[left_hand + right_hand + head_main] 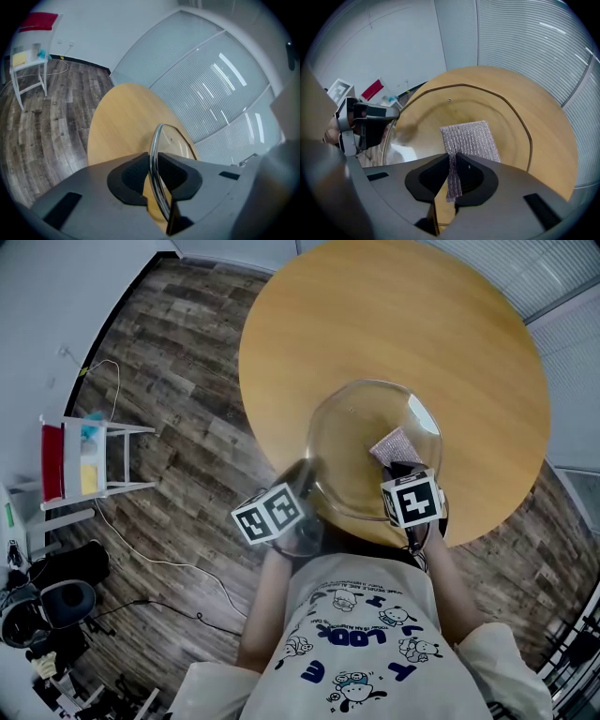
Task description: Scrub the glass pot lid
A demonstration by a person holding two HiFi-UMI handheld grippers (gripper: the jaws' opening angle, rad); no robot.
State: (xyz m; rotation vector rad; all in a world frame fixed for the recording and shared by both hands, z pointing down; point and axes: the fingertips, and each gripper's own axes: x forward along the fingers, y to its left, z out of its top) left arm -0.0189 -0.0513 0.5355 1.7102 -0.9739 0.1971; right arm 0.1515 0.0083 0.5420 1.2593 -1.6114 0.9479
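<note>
Evidently the left hand-held gripper [152,161] was clamped on the metal rim of the glass pot lid [352,442]. It held the lid over the near edge of the table [375,315], its broad face offered to the other hand. The right hand-held gripper [452,164] pinched one end of a silvery scrub pad [471,138], and the pad's free part lay against the glass towards the lid's right side. The wood beyond was bare, so strokes toward the far rim looked unobstructed. Only the rim under the left jaws seemed out of reach.
</note>
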